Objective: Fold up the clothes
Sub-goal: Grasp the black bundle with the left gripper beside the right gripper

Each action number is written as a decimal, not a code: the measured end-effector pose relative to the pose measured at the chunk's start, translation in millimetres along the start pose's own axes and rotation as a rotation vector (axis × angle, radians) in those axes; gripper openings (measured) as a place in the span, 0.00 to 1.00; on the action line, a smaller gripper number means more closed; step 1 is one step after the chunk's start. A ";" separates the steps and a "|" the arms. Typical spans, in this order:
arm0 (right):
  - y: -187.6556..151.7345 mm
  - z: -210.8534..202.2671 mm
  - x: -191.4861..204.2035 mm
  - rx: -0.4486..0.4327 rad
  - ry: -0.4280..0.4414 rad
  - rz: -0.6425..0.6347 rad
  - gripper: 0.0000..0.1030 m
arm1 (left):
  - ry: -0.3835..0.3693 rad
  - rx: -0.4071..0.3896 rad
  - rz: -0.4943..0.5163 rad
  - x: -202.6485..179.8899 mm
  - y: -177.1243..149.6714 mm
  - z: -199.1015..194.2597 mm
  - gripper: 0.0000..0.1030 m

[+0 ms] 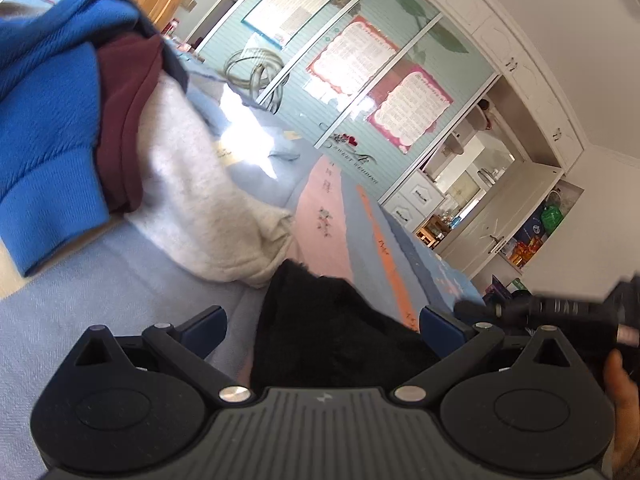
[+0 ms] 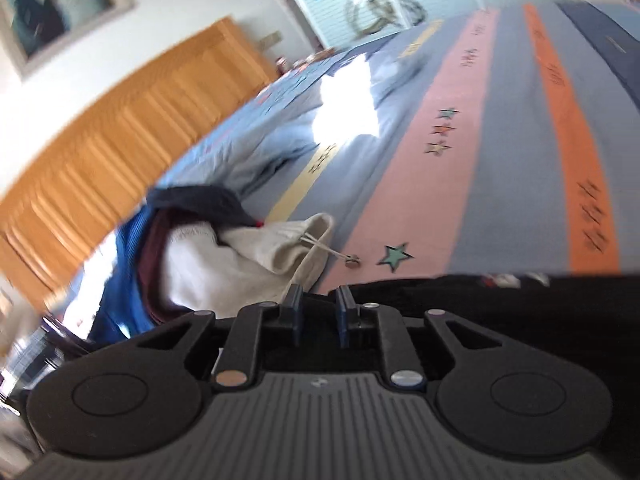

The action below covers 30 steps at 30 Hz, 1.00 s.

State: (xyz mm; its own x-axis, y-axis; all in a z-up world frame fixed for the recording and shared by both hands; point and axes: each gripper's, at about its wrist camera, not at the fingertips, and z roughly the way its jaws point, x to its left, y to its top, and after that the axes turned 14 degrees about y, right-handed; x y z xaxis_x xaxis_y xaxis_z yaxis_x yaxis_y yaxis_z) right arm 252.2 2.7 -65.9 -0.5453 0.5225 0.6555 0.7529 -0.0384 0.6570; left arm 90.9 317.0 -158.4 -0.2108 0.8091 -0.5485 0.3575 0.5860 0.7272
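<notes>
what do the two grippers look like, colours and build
Both look alike. The left gripper has a matte black body with a ribbed grey centre plate carrying a small pale logo, two round black discs at the sides, black linkage arms with silver pivot pins, and dark blue fingers. The right gripper shows the same parts. No cables or sleeves show.

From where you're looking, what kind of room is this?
Most likely a bedroom in a home. A striped bedspread covers a wide bed with a wooden headboard behind it, clothes lie piled on it, and a wardrobe with sliding doors lines the far wall.
</notes>
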 end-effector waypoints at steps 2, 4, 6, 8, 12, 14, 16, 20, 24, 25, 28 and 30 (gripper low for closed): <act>-13.6 -24.6 -11.5 -0.021 0.005 0.075 0.22 | -0.068 -0.003 0.029 -15.0 3.0 -6.5 0.99; -32.0 -36.1 -27.8 -0.016 0.027 0.175 0.22 | -0.134 0.023 0.060 -32.0 5.2 -7.2 0.99; -49.5 -40.6 -45.1 -0.030 0.062 0.287 0.22 | -0.123 0.091 0.093 -45.5 4.1 7.9 0.99; -58.4 -40.3 -54.7 -0.059 0.065 0.348 0.22 | -0.104 0.135 0.088 -47.4 9.2 29.7 0.99; -48.4 -12.1 -70.6 -0.068 0.084 0.387 0.23 | -0.057 0.206 0.055 -45.8 19.6 74.9 0.99; -35.0 12.6 -87.9 -0.058 0.072 0.397 0.27 | -0.021 0.216 0.005 -37.0 25.2 99.6 0.99; -21.6 37.4 -105.2 -0.049 0.061 0.408 0.27 | -0.041 0.200 -0.059 -22.5 22.7 109.6 0.99; -9.1 46.2 -140.9 -0.179 0.098 0.553 0.09 | -0.066 0.184 -0.057 -16.1 22.1 113.9 0.99; -21.0 43.3 -116.3 -0.162 0.156 0.517 0.18 | -0.079 0.181 -0.087 -12.4 23.2 114.8 0.99; -27.1 43.8 -107.6 -0.147 0.181 0.522 0.19 | -0.084 0.181 -0.100 -10.8 23.2 114.6 0.99; -33.8 59.8 -86.3 -0.104 0.224 0.491 0.25 | -0.087 0.172 -0.107 -11.3 21.9 115.0 0.99; -27.3 76.2 -89.6 -0.111 0.204 0.496 0.29 | -0.081 0.162 -0.067 -14.9 19.7 114.3 0.99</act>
State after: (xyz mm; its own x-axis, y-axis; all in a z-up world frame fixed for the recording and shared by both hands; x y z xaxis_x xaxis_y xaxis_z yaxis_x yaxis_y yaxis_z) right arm 308.6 21.8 -171.0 -0.2031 0.2435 0.9484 0.9004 -0.3341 0.2786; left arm 205.1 311.6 -183.1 -0.1677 0.7586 -0.6296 0.4884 0.6187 0.6154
